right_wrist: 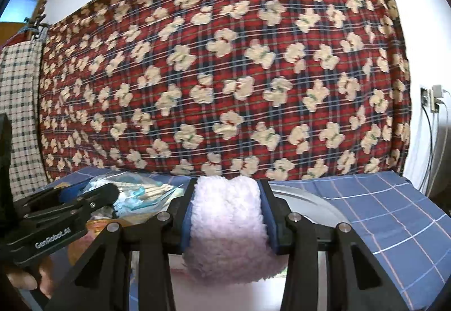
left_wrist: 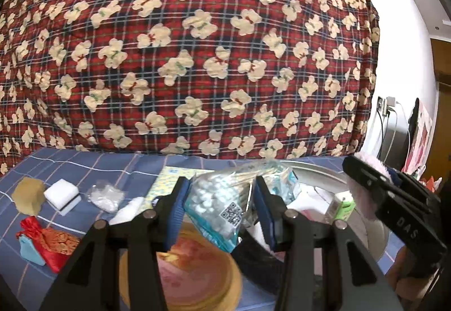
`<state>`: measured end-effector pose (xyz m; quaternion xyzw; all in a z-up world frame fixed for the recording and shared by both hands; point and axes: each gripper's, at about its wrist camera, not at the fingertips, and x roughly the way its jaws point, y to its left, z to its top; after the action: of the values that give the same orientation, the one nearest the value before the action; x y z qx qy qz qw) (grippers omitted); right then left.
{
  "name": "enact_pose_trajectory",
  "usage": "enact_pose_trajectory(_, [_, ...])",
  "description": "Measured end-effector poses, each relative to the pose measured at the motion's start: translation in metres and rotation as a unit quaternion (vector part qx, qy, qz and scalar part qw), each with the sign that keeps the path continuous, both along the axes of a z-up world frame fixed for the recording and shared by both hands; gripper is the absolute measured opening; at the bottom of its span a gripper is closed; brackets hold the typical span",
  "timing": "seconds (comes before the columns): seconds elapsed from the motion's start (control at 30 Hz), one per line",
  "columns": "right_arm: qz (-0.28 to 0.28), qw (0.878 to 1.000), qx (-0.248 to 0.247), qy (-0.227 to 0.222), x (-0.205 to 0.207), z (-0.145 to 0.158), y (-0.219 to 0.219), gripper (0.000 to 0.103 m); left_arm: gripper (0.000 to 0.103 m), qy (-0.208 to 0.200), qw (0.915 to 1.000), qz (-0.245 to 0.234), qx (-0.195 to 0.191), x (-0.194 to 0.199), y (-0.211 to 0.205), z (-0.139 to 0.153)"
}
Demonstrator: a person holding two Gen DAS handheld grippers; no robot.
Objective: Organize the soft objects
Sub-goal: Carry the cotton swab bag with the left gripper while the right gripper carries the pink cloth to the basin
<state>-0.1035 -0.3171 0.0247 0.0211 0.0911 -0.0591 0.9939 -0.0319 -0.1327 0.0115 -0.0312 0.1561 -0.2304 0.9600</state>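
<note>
My left gripper point(left_wrist: 221, 194) is shut on a clear bag of cotton swabs point(left_wrist: 217, 206), which is pinched between its blue pads and tilts down to the right. My right gripper point(right_wrist: 227, 192) is shut on a fluffy pale-pink soft piece point(right_wrist: 228, 229) that bulges out below the pads. In the left wrist view the right gripper point(left_wrist: 366, 170) shows at the right edge with the pink fluff point(left_wrist: 363, 201) in it. The right wrist view has the left gripper point(right_wrist: 93, 194) at its left with the swab bag point(right_wrist: 135, 189). Both hover over a blue checked sheet point(right_wrist: 380, 212).
A metal basin point(left_wrist: 315, 170) with a green carton point(left_wrist: 345, 206) lies ahead on the right. A white sponge point(left_wrist: 62, 195), a brown pad point(left_wrist: 28, 194), a red pouch point(left_wrist: 48, 240) and a clear packet point(left_wrist: 105, 195) lie left. A round pink box point(left_wrist: 191, 268) sits below. A red bear-print quilt point(left_wrist: 197, 57) rises behind.
</note>
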Motion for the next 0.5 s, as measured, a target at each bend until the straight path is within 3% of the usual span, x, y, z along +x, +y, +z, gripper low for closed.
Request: enact_pose_trajectory(0.5, [-0.061, 0.998, -0.008, 0.018, -0.001, -0.004, -0.054, 0.044, 0.046, -0.004, 0.9991, -0.040, 0.008, -0.006, -0.052, 0.005])
